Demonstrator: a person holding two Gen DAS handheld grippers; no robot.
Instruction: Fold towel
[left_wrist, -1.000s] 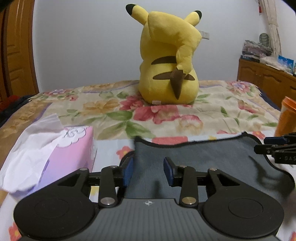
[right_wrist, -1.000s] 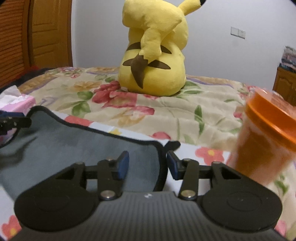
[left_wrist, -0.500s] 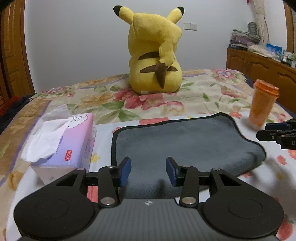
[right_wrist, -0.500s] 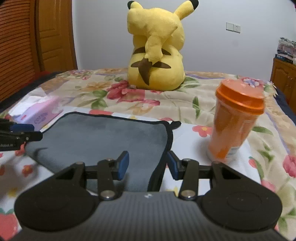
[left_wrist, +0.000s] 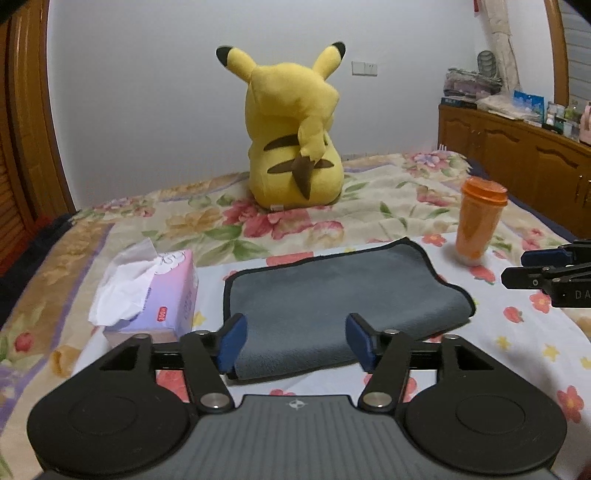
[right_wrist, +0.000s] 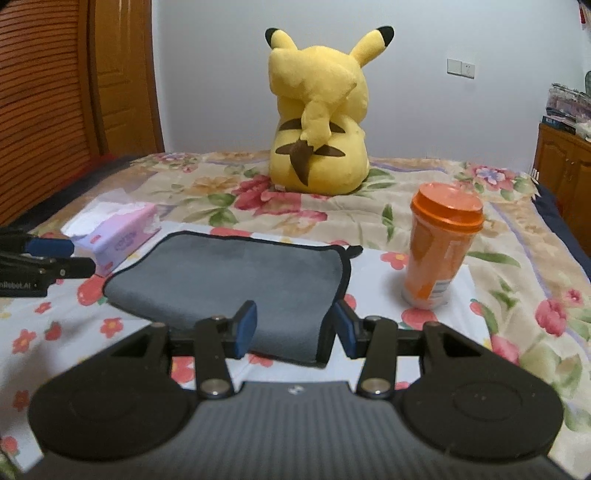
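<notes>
A grey towel (left_wrist: 332, 295) with a dark trim lies folded flat on the flowered bedspread; it also shows in the right wrist view (right_wrist: 236, 280). My left gripper (left_wrist: 293, 341) is open and empty, raised above the towel's near left edge. My right gripper (right_wrist: 293, 328) is open and empty, raised above the towel's near right corner. Each gripper shows at the edge of the other's view: the right one (left_wrist: 546, 275) to the towel's right, the left one (right_wrist: 44, 258) to its left.
A purple tissue box (left_wrist: 155, 291) stands left of the towel. An orange lidded cup (left_wrist: 478, 221) stands to its right. A yellow plush toy (left_wrist: 295, 140) sits behind it. A wooden cabinet (left_wrist: 517, 162) lines the right wall.
Both grippers have pulled back and up from the towel, which now lies folded on the bed. More of the bed, tissue box and cup has come into view.
</notes>
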